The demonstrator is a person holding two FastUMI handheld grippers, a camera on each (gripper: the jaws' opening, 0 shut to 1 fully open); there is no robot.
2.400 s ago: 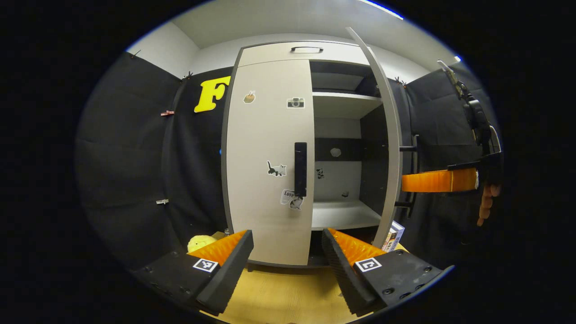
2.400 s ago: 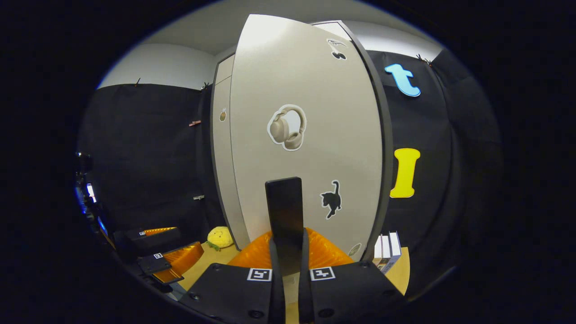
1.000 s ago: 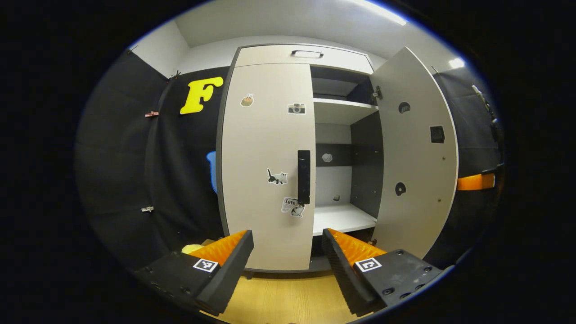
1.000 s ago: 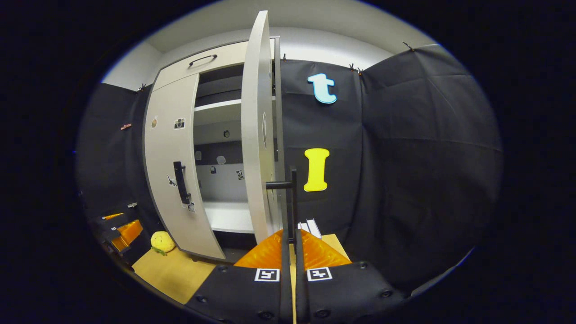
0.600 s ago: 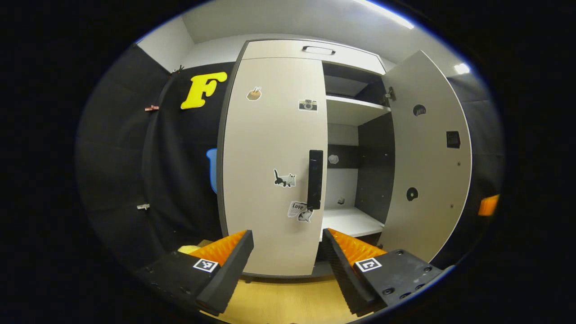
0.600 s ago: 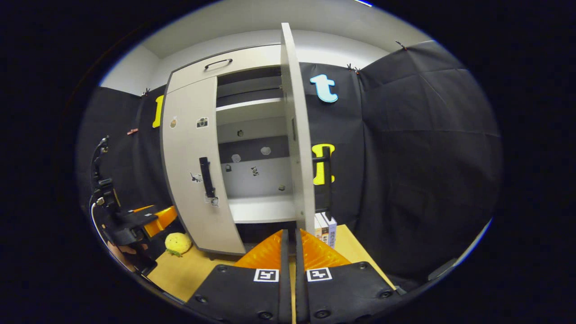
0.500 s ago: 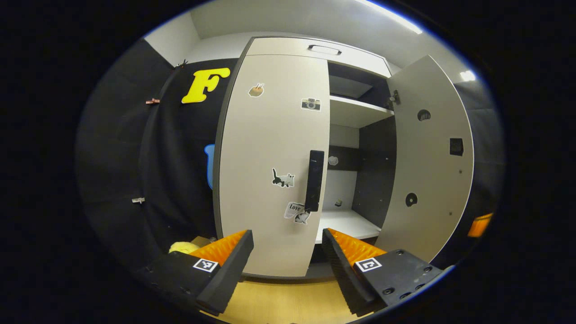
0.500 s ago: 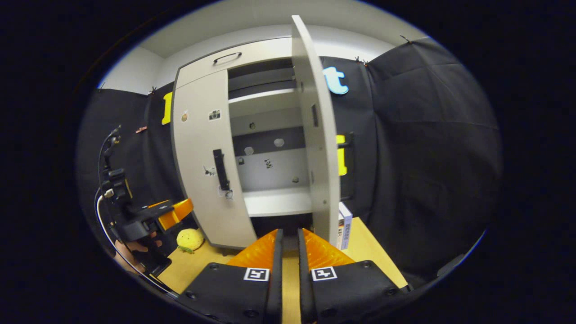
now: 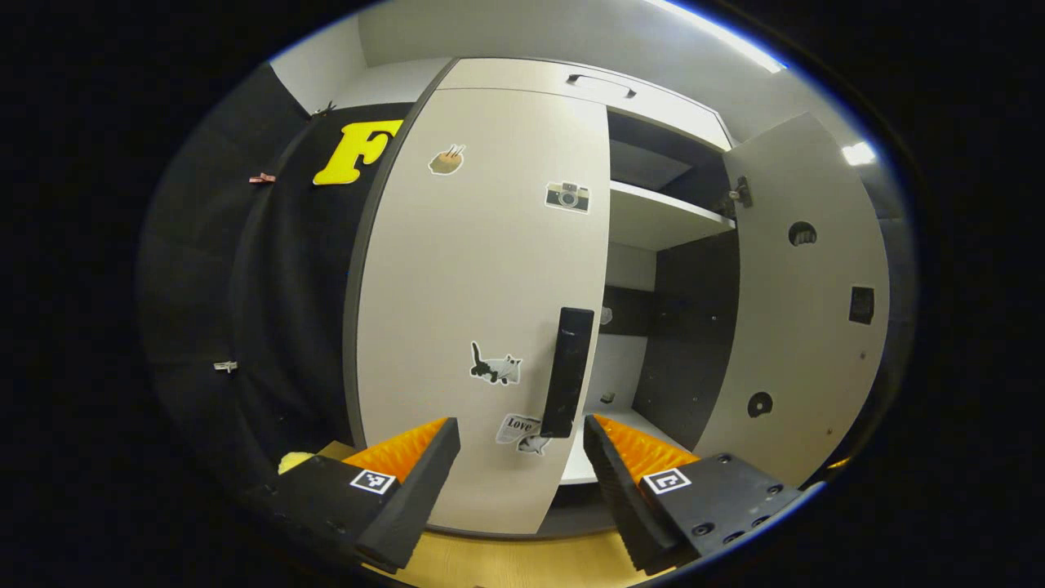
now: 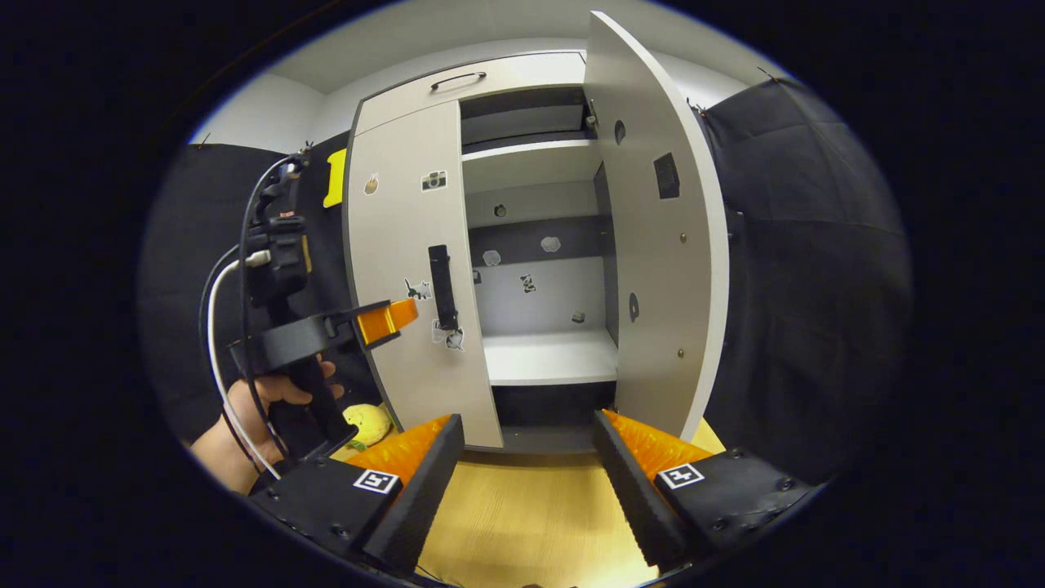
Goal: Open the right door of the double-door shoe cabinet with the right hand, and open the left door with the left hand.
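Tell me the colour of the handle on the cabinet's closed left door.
The handle is black, a vertical bar against the pale door; the left gripper view shows it best.

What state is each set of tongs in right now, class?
Left tongs: open, holding nothing, near the left door's handle.
Right tongs: open, holding nothing.

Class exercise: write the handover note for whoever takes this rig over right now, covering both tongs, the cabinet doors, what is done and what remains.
Right tongs: open, empty, back from the cabinet.
Left tongs: open, empty, just short of the left door handle.
Right door: swung wide open, shelves visible.
Left door: closed.
Done: right door.
Left: close the left tongs on the handle and pull that door open.
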